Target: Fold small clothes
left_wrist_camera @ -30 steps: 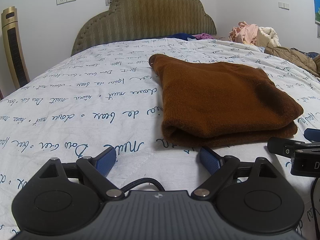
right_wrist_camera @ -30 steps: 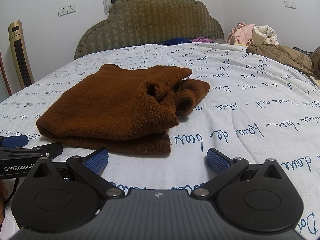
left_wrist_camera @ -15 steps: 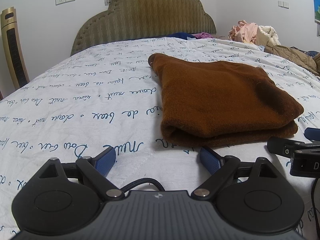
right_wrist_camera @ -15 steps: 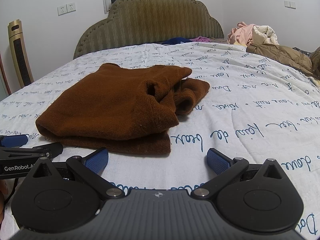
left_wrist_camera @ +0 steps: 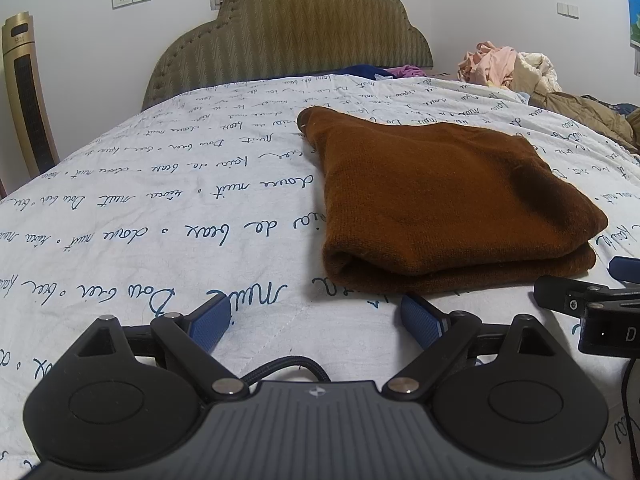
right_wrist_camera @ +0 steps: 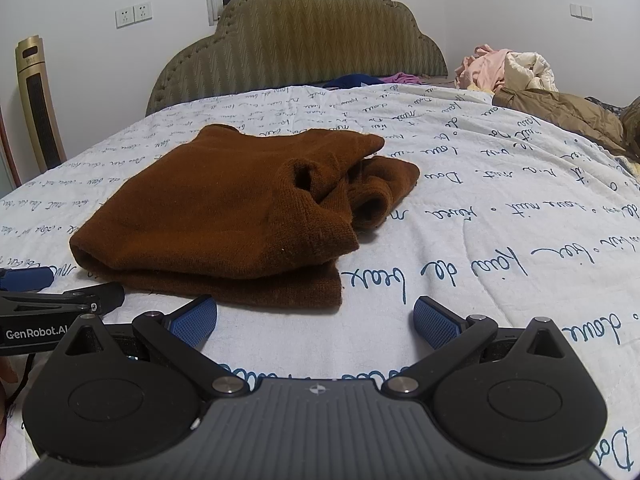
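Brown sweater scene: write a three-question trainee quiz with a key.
1. True or false: the left gripper is shut on the brown sweater.
2. Where does the sweater lie? A) on the bedspread B) on the headboard C) on the pile of clothes
3. Fill in: the right gripper is ____ and holds nothing.

Key: 1 false, its fingers stand apart, short of the sweater's near edge; 2 A; 3 open.
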